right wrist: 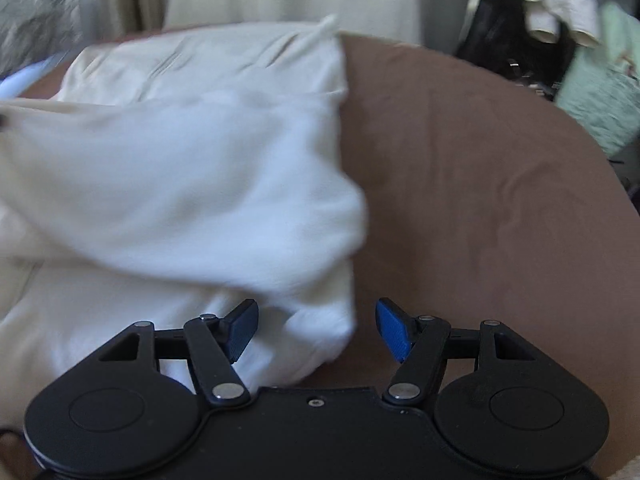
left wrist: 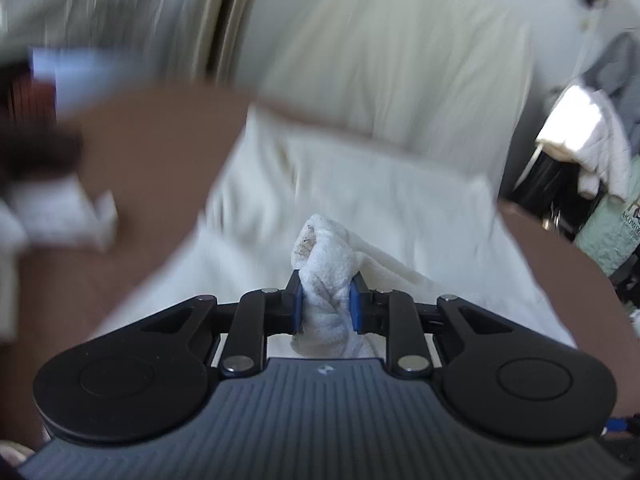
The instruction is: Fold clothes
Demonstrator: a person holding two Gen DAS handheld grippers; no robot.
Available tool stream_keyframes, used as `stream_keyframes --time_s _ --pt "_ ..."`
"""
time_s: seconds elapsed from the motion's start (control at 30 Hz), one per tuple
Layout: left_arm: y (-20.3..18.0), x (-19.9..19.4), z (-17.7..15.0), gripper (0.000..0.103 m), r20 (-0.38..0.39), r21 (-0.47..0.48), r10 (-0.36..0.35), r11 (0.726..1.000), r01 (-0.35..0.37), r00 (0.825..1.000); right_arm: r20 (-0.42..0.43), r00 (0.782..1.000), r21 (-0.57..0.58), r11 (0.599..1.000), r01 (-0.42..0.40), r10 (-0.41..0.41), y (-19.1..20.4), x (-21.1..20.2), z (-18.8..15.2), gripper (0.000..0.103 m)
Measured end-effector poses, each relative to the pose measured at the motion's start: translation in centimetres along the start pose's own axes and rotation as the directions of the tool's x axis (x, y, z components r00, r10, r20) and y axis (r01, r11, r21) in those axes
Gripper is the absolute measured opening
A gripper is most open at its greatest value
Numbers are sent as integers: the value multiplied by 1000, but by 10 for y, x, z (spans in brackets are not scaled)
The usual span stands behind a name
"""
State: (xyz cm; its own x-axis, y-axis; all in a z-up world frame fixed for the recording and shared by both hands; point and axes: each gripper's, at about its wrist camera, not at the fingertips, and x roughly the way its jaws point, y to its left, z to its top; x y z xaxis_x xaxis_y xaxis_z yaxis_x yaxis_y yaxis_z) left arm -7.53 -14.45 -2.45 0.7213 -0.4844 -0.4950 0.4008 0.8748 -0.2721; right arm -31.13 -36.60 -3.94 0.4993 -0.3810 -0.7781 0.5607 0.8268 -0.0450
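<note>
A white garment [left wrist: 360,208] lies spread on a brown surface [left wrist: 160,140]. My left gripper [left wrist: 326,300] is shut on a bunched fold of the white garment, which sticks up between the blue pads [left wrist: 298,304]. In the right wrist view the same white garment [right wrist: 180,184] lies to the left, partly lifted and blurred. My right gripper [right wrist: 316,328] is open over the garment's near right edge, with cloth between and under its blue pads [right wrist: 390,330], and holds nothing.
The brown surface [right wrist: 480,180] is bare to the right of the garment. A pale curtain [left wrist: 380,40] hangs behind. Clothes and a green bag [left wrist: 612,220] are piled at the far right. White folded items [left wrist: 68,216] lie at the left.
</note>
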Motion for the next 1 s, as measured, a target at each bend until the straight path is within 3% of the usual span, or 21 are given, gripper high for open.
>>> stream_keyframes --time_s 0.03,0.07,0.1,0.13,0.17,0.2,0.27,0.37,0.43,0.5,0.57,0.67,0.73,0.83,0.9,1.0 --pt "3 -4 0 22 3 5 8 1000 -8 1000 21 1000 37 999 13 -13 -5 2 1 69" --pt "10 0 -2 23 -31 -9 26 1000 -27 999 40 999 72 997 20 -23 -10 4 1 62" --pt "18 7 -7 23 -88 -32 59 998 -62 994 58 998 99 995 10 -16 -14 4 1 34" --pt "26 14 -14 22 -148 -55 96 993 -105 984 80 997 123 992 2 -12 -18 3 1 18" --pt "35 22 -20 22 -208 -75 130 986 -149 969 125 992 134 991 0 -17 -19 -4 1 11" --pt "39 24 -23 22 -241 -82 151 981 -175 959 169 985 146 989 -1 -24 -20 -10 1 11" --pt "37 17 -23 23 -245 -68 162 981 -184 956 251 966 108 994 34 -61 -15 -26 -1 11" --pt "34 30 -29 30 -304 -14 208 975 -223 930 146 984 85 992 88 -100 -12 -6 -3 12" --pt "35 36 -34 38 -352 7 227 971 -240 908 67 993 142 986 82 -93 -20 12 -5 16" --pt "36 29 -30 47 -341 19 243 968 -251 908 43 994 182 979 89 -98 -26 13 -6 37" --pt "39 22 -26 60 -330 14 253 965 -264 909 18 994 204 974 99 -105 -30 7 -4 45" --pt "49 16 -24 66 -335 -42 246 960 -275 909 14 1000 264 964 -1 -3 -34 -13 -6 47" --pt "54 14 -22 66 -336 -76 233 959 -273 913 61 995 277 957 -90 76 -33 -30 -7 47" --pt "52 9 -20 68 -315 -75 239 959 -275 919 180 981 108 990 -94 73 -12 -64 -15 53" --pt "48 7 -18 68 -300 -57 249 959 -277 921 165 982 11 995 -100 97 0 -72 -17 57" --pt "42 1 -14 68 -265 -22 272 957 -288 925 160 978 5 991 -134 131 2 -73 -19 57"
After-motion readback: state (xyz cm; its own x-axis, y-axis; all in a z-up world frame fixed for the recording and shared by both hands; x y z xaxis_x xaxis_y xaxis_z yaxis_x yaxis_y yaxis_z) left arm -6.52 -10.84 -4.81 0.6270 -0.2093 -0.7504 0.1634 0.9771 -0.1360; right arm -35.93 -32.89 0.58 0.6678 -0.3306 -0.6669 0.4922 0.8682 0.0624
